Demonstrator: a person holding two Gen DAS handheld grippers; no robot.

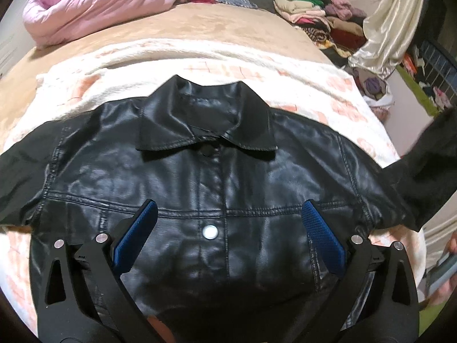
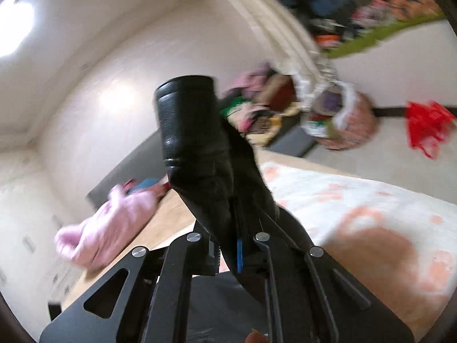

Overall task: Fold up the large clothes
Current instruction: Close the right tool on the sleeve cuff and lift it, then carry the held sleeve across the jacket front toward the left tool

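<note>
A black leather jacket (image 1: 205,177) lies front up on the bed, collar away from me, buttoned down the middle. My left gripper (image 1: 228,214) hangs open just above its chest, blue pads spread wide to either side of a silver snap, holding nothing. My right gripper (image 2: 228,245) is shut on the jacket's right sleeve (image 2: 197,137) and holds it lifted in the air, cuff end pointing up. That lifted sleeve also shows at the right edge of the left wrist view (image 1: 428,171).
A white blanket with orange print (image 1: 285,77) covers the tan bed (image 1: 171,25). A pink quilt (image 1: 94,3) lies at the far left. Folded clothes (image 1: 314,14) are piled at the far right, beside a cream curtain (image 1: 391,25) and a basket (image 2: 342,120).
</note>
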